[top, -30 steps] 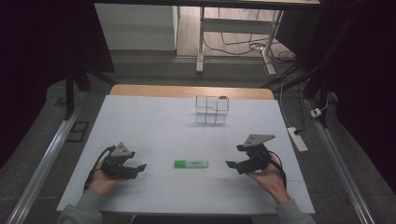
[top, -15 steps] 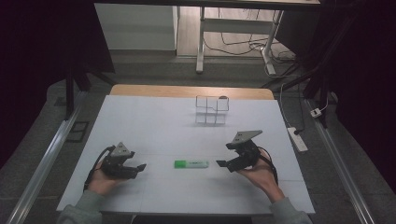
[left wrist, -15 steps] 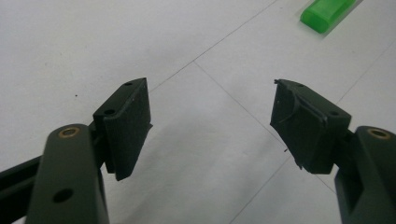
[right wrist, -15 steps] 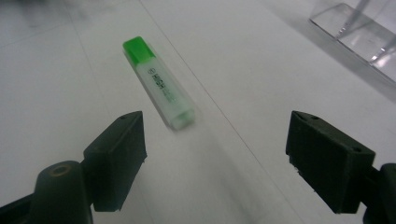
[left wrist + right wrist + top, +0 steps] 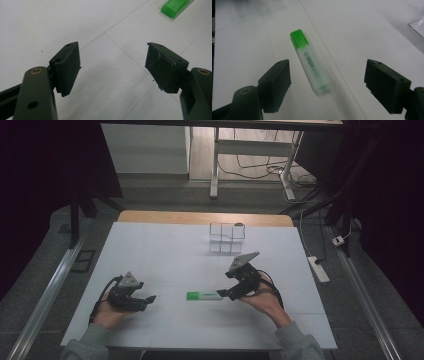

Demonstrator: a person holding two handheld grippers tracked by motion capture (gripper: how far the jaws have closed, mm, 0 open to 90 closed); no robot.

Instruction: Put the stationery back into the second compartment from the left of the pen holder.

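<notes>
The highlighter lies flat on the white table, near the person's edge and about midway between the two hands, with its green cap away from the right tongs and its pale barrel end towards them. It looks light and stiff, a smooth plastic body that could slide or roll a little on the bare surface if nudged from one side. The best hold is likely across the middle of the barrel, over the printed label, with the pads square on its two long sides; a pinch at the cap could pull the cap loose.

The right tongs sit just beside the barrel end, not touching it. Their jaws stand wide with nothing between the pads, and in the right gripper view the highlighter lies ahead, nearer the left pad.

The left tongs rest well apart from it, on the cap side, jaws also wide and empty over bare table. A clear plastic rack stands farther back
</notes>
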